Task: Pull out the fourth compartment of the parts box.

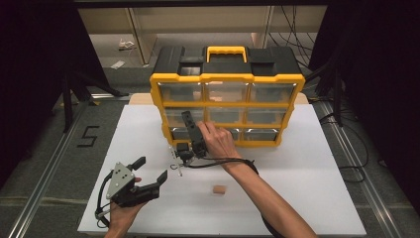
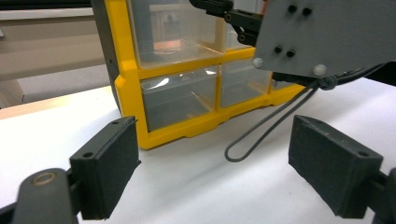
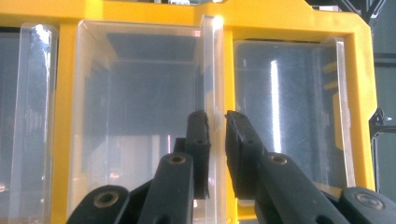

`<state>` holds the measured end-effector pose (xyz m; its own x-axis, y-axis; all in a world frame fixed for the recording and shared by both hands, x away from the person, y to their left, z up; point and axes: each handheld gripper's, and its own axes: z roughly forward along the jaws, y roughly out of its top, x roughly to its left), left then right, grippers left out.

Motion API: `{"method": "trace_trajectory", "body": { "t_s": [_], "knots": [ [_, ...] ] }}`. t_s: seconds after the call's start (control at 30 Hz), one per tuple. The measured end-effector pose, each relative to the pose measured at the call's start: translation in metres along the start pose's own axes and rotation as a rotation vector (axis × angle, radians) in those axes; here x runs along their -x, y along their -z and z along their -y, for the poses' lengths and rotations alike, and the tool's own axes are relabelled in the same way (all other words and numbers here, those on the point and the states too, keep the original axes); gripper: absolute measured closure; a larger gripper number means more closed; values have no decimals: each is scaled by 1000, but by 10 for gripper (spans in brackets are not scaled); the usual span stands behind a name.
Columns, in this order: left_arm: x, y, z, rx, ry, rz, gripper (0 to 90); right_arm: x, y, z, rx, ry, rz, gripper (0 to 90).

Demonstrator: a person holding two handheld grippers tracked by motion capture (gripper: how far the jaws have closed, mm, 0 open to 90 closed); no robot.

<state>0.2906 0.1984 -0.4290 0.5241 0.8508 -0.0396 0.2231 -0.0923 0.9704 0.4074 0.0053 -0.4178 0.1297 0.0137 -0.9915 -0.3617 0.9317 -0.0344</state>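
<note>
The yellow drawer organizer [image 1: 227,94] was stood at twelve o'clock on the white desk [image 1: 307,173]. One clear drawer's lip [image 3: 213,116] was pinched by the right hand-held gripper [image 3: 216,122]. The left hand-held gripper [image 1: 151,168] was held with jaws apart at seven o'clock. A small block [image 1: 218,189] was left at six.
</note>
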Motion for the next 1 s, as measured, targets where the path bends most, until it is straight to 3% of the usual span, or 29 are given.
{"method": "trace_trajectory", "body": {
  "t_s": [0.87,1.0],
  "knots": [
    [-2,0,0,-3,0,-11,159,0,15,-1,26,-3,15,808],
    [-3,0,0,0,16,-9,159,1,17,-1,29,-3,17,809]
  ]
}}
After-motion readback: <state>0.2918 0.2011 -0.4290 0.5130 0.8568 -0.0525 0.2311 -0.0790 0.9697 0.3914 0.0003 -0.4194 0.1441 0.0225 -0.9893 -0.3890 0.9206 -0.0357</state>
